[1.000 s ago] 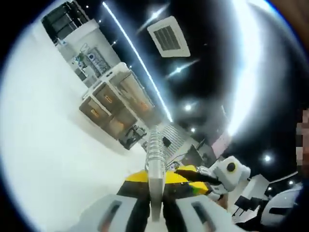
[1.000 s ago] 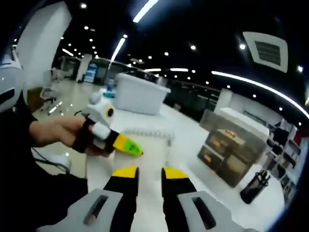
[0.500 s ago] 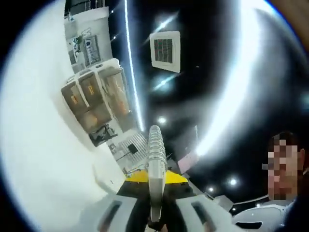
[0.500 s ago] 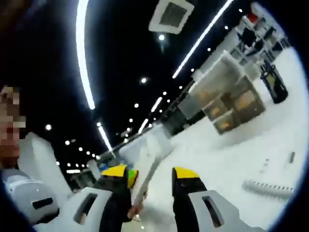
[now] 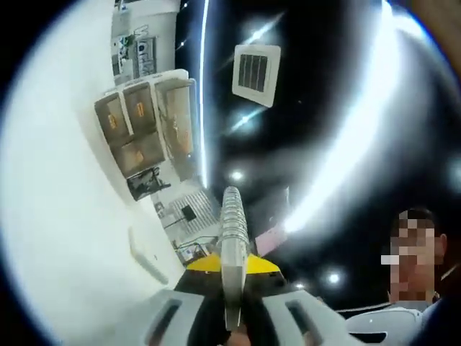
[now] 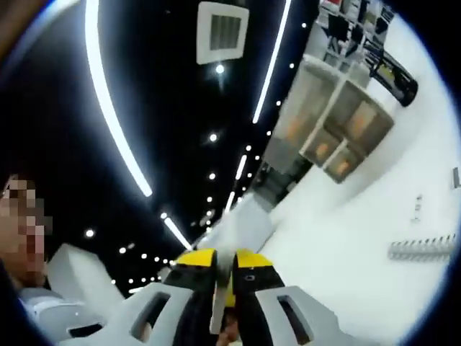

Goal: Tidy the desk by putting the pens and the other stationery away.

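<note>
Grippers are both raised and rolled, so ceiling lights take up much of each view and the white desk [image 5: 65,216] sweeps round the left of the left gripper view. The left gripper [image 5: 232,270] has its jaws closed on a silvery ribbed piece of stationery [image 5: 232,238], which stands straight up between the yellow tips; what it is exactly we cannot tell. In the right gripper view, the right gripper [image 6: 224,270] is pinched nearly shut on a thin pale strip [image 6: 219,306], seen edge-on and blurred, so we cannot name it either.

A small set of drawers [image 5: 148,130] with translucent fronts sits far across the desk, with a dark pen holder [image 5: 148,184] just beside it. In the right gripper view a pale ribbed strip [image 6: 421,249] lies flat on the desk, far right.

We judge the step in hand to be carrying held pieces toward storage. To do it well, we would level both grippers first so the desk and drawers come square into view, keep the pinch firm on each slim piece, and bring one item in at a time, lowering it fully into its place before easing the jaws apart.
</note>
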A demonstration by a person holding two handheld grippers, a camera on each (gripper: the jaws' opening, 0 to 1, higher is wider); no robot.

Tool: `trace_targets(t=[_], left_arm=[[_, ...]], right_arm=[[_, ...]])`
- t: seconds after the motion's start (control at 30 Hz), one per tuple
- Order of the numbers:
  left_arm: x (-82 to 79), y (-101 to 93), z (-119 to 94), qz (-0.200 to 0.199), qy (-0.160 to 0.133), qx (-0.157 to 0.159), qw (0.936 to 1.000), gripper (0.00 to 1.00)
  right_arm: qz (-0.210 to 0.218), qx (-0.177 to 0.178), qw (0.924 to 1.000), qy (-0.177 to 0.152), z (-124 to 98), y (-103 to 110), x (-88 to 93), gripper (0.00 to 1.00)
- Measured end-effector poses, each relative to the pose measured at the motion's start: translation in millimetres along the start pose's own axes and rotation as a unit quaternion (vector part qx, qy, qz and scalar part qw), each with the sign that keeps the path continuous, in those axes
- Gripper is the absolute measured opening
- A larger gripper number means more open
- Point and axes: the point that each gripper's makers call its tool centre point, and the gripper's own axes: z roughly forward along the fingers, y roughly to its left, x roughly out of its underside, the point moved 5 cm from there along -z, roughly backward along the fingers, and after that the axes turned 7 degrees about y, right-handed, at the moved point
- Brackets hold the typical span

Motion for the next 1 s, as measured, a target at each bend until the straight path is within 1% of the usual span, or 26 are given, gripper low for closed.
trace_targets(t=[0.07,0.17,0.23,0.27,0.3,0.33,0.37,0.4,0.43,0.47,0.5,0.53,0.57,0.6,0.63,0.67,0.7,0.73,0.77,0.8,0.83,0.87,0.9,0.93,0.97,1.0], left_arm=[[0.4,1.1,0,0.009,0.003,-0.006,0.9999,0.08],[-0.8,2.2,1,0.073,0.013,-0.032,0.9968,0.11],[-2.0,2.0,0,0.129,0.029,-0.057,0.9896,0.19],[-4.6,1.7,-1,0.164,0.032,-0.075,0.9830,0.27],[-7.2,-0.2,-2,0.186,0.030,-0.083,0.9786,0.33],[-8.3,-1.4,-3,0.214,0.038,-0.093,0.9717,0.39],[-9.8,-2.6,-5,0.250,0.048,-0.105,0.9613,0.44],[-10.8,-3.9,-6,0.293,0.061,-0.119,0.9468,0.48],[-12.3,-5.1,-8,0.348,0.075,-0.134,0.9246,0.51],[-13.4,-5.1,-9,0.386,0.083,-0.150,0.9066,0.54],[-15.4,-4.3,-11,0.442,0.098,-0.176,0.8741,0.57],[-16.9,-2.4,-14,0.493,0.118,-0.204,0.8378,0.60],[-17.5,-1.7,-16,0.516,0.128,-0.217,0.8184,0.63],[-17.4,-4.2,-16,0.542,0.136,-0.220,0.7997,0.64],[-18.9,-8.4,-16,0.558,0.133,-0.217,0.7901,0.65],[-22.0,-13.7,-17,0.587,0.130,-0.221,0.7678,0.64],[-24.3,-16.0,-18,0.608,0.130,-0.226,0.7495,0.65],[-25.2,-22.0,-17,0.650,0.135,-0.226,0.7134,0.66],[-25.0,-25.1,-17,0.671,0.139,-0.224,0.6931,0.66],[-22.7,-29.8,-15,0.713,0.155,-0.220,0.6473,0.66],[-21.4,-31.6,-15,0.729,0.162,-0.220,0.6279,0.66],[-18.6,-35.1,-13,0.757,0.174,-0.216,0.5920,0.66],[-17.2,-36.7,-12,0.778,0.185,-0.216,0.5609,0.65],[-15.5,-37.5,-11,0.790,0.193,-0.216,0.5404,0.65],[-14.1,-38.8,-9,0.811,0.198,-0.222,0.5036,0.62],[-12.4,-40.2,-6,0.843,0.202,-0.228,0.4433,0.60]], right_arm=[[0.006,0.003,1.0000,-0.001,-1,-1,1.0,0.06],[0.017,0.002,0.9998,-0.007,-2,-2,0.8,0.05],[0.021,0.003,0.9997,-0.010,-2,-3,-0.4,0.05],[0.020,0.006,0.9997,-0.011,-3,-4,-1.2,0.05],[0.015,0.012,0.9997,-0.013,-4,-5,-2.2,0.05],[0.012,0.015,0.9997,-0.015,-4,-6,-3.1,0.05],[0.013,0.016,0.9996,-0.017,-5,-6,-4.1,0.05],[0.014,0.018,0.9995,-0.020,-6,-8,-5.5,0.05],[0.016,0.017,0.9995,-0.022,-7,-9,-6.8,0.05],[0.020,0.017,0.9994,-0.024,-8,-10,-8.0,0.05],[0.021,0.017,0.9993,-0.026,-9,-10,-8.6,0.05],[0.022,0.016,0.9993,-0.026,-9,-10,-9.3,0.05],[0.023,0.015,0.9993,-0.027,-9,-10,-9.5,0.05],[0.024,0.014,0.9992,-0.030,-10,-10,-10.7,0.05],[0.023,0.016,0.9991,-0.033,-10,-10,-11.5,0.05],[0.025,0.016,0.9990,-0.034,-11,-10,-12.2,0.05],[0.029,0.014,0.9988,-0.037,-11,-11,-13.0,0.05],[0.032,0.014,0.9986,-0.040,-12,-11,-14.0,0.05],[0.032,0.015,0.9985,-0.041,-12,-11,-14.8,0.05],[0.033,0.017,0.9983,-0.044,-13,-12,-16.3,0.05],[0.034,0.018,0.9982,-0.046,-14,-12,-17.3,0.05],[0.035,0.019,0.9981,-0.048,-15,-13,-19.1,0.05],[0.039,0.017,0.9977,-0.053,-16,-13,-21.4,0.05],[0.043,0.015,0.9975,-0.054,-17,-13,-23.5,0.05],[0.047,0.012,0.9972,-0.057,-17,-14,-25.2,0.05],[0.049,0.010,0.9971,-0.057,-17,-13,-25.4,0.05]])
